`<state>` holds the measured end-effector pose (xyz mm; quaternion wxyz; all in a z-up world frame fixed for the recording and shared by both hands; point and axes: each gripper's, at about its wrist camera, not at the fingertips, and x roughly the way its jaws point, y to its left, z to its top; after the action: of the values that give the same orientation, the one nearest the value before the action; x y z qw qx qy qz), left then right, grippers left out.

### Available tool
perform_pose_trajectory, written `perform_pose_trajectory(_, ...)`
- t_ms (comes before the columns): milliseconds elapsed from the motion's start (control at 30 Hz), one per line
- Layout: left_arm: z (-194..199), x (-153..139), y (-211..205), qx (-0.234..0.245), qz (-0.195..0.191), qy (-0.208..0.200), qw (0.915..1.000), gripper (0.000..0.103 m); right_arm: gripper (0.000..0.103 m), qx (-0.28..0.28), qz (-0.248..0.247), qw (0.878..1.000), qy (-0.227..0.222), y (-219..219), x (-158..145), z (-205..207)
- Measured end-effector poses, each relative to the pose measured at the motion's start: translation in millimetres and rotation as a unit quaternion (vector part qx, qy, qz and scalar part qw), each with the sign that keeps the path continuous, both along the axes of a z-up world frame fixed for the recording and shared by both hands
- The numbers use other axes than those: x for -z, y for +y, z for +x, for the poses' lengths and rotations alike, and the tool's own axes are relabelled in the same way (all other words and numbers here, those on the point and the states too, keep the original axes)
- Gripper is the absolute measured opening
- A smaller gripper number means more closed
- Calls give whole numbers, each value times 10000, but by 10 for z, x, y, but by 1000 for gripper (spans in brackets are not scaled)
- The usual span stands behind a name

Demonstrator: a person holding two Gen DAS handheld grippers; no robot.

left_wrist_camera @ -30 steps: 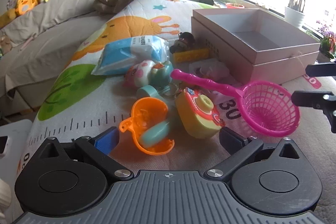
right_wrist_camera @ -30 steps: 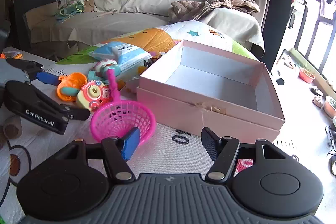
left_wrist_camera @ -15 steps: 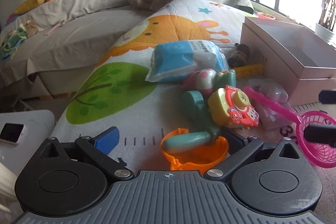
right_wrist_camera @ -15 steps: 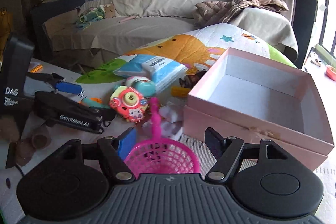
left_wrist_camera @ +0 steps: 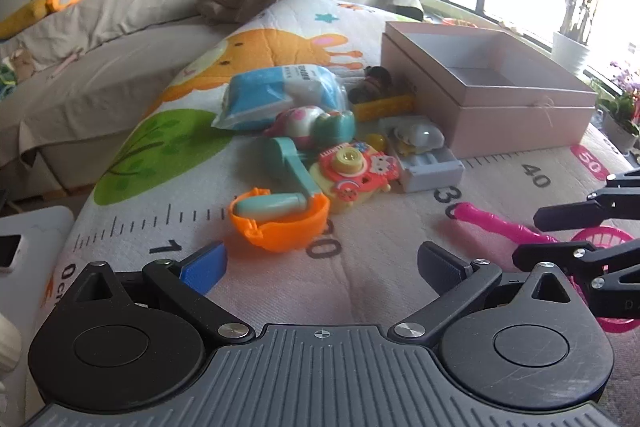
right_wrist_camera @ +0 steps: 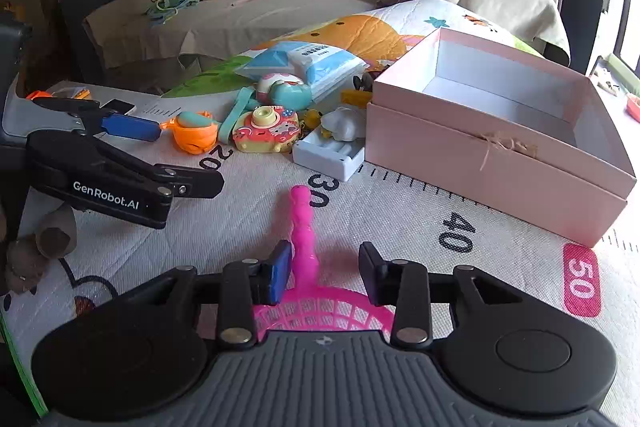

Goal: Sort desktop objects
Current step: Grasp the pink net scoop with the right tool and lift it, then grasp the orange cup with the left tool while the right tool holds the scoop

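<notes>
My right claw has just been closing around the pink scoop net's handle, which lies on the mat near the pink box; one pad touches, not yet clenched. Next, I judge: pinch firmly, lift, carry to the box. My left claw hangs open, empty.

- Pink net scoop: lies flat on the mat, handle pointing far, basket nearest.
- Pink box: open, empty, far right.
- Toy camera: yellow and red, left of the box.
- Orange cup: tipped, teal piece inside, left of the camera.
- White tray: just beside the box.
- Blue packet: farthest in the pile.
</notes>
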<state>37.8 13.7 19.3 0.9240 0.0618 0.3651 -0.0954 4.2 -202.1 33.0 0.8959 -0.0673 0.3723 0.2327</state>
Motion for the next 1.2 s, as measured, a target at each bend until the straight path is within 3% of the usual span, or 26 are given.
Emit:
perform_pose_trajectory(33, -26, 5, 0, -9, 16, -8, 10000, 103, 40, -37, -30, 10000, -39, -10, -12, -39)
perform_pose_trajectory(100, -55, 14, 34, -86, 0, 18, 10000, 103, 69, -138, -75, 9996, -214, -8, -48, -125)
perform_pose_trajectory(167, -64, 8, 93, -199, -24, 42, 9998, 103, 81, -248, -81, 9988, -412, 19, -74, -183)
perform_pose_trajectory(433, -122, -55, 359, -522, -203, -13, 9984, 103, 82, -316, -221, 9982, -456, 232, 31, -10)
perform_pose_trajectory(467, -126, -50, 352, -494, -193, -5, 9986, 103, 78, -296, -204, 9985, -423, 223, 42, 2)
perform_pose_trajectory(500, -127, -44, 331, -459, -175, 3, 9988, 103, 60, -273, -191, 9988, -362, 209, 58, 8)
perform_pose_trajectory(533, -123, -38, 309, -431, -160, 9, 9989, 103, 51, -251, -170, 9992, -266, 186, 65, 7)
perform_pose_trajectory(667, -83, -33, 240, -357, -188, -55, 9992, 103, 34, -99, -184, 9995, -215, 28, 28, -123)
perform_pose_trajectory(867, 211, -17, 170, -534, -209, -101, 9983, 103, 35, 345, -187, 9987, -323, -242, -26, -283)
perform_pose_trajectory(933, 277, -13, 141, -547, -146, -68, 9984, 90, 44, 423, -159, 9982, -401, -286, -60, -314)
perform_pose_trajectory(967, 301, -18, 126, -529, -96, -37, 9985, 73, 50, 457, -135, 9978, -454, -313, -75, -337)
perform_pose_trajectory(1000, 312, -29, 113, -511, -64, -14, 9987, 64, 54, 476, -110, 9976, -492, -331, -92, -352)
perform_pose_trajectory(1067, 241, -137, 99, -458, -111, -176, 9987, 63, 55, 508, -72, 9973, -533, -341, -109, -375)
perform_pose_trajectory(1167, -162, -415, -31, 492, -143, -964, 9940, 64, 57, 530, -26, 9968, -603, -353, -140, -394)
perform_pose_trajectory(1200, -255, -432, -72, 699, -66, -1030, 9922, 65, 62, 538, -26, 9966, -631, -359, -150, -402)
